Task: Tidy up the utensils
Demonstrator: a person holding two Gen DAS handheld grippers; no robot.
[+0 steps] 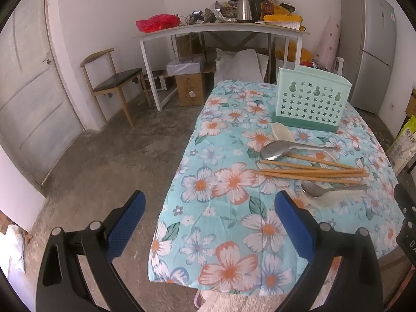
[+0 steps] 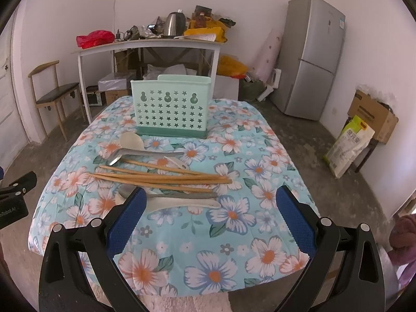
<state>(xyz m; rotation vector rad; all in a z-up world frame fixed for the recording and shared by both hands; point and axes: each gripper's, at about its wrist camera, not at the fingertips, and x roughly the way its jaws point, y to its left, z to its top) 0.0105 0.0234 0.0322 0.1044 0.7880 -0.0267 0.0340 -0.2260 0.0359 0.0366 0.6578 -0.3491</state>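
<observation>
Flowered surface [image 2: 234, 247] carries chopsticks [image 2: 161, 175] below a mint utensil holder [image 2: 170, 108]; grey fridge [image 2: 312, 57] upper right. Left gripper [image 1: 209, 226] and right gripper [image 2: 210, 223] both gape, empty.

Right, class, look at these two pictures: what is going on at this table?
A person holds a gripper in each hand over a table with a flowered cloth. Both the left gripper and the right gripper are open and hold nothing. Wooden chopsticks, metal spoons and white spoons lie loose on the cloth. The green utensil holder stands behind them. Sorting has not started.
</observation>
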